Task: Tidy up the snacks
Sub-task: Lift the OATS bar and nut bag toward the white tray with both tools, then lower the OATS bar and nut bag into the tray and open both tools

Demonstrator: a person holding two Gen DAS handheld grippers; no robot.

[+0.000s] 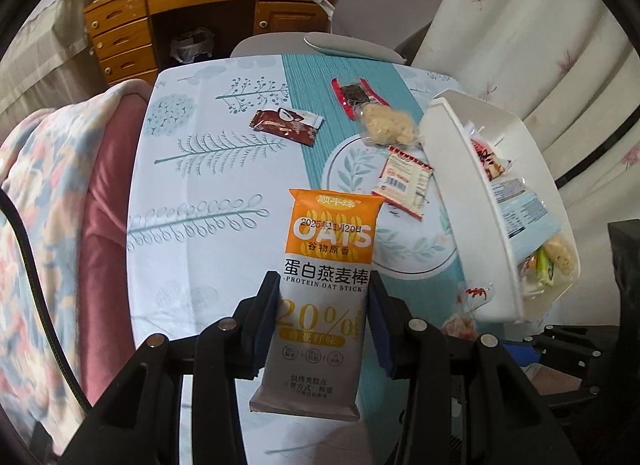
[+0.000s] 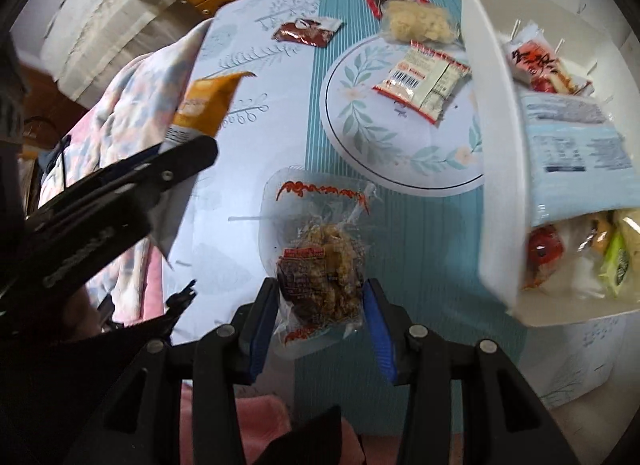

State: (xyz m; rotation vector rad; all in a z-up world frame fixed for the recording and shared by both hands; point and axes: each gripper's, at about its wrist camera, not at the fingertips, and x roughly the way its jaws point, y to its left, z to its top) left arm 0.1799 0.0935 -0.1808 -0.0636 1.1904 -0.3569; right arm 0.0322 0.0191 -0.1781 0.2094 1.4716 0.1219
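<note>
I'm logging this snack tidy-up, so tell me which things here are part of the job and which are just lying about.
Part of the job:
- oat stick packet, held in left gripper
- clear nut snack bag, held in right gripper
- white bin
- brown wafer packet
- barcode packet

Lying about:
- wooden desk
- blanket

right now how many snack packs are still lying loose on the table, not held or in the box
4: a brown pack on the left, a red-edged dark pack at the far end, a clear pale pack beside it, and a barcode pack by the box, which may hide more.
</note>
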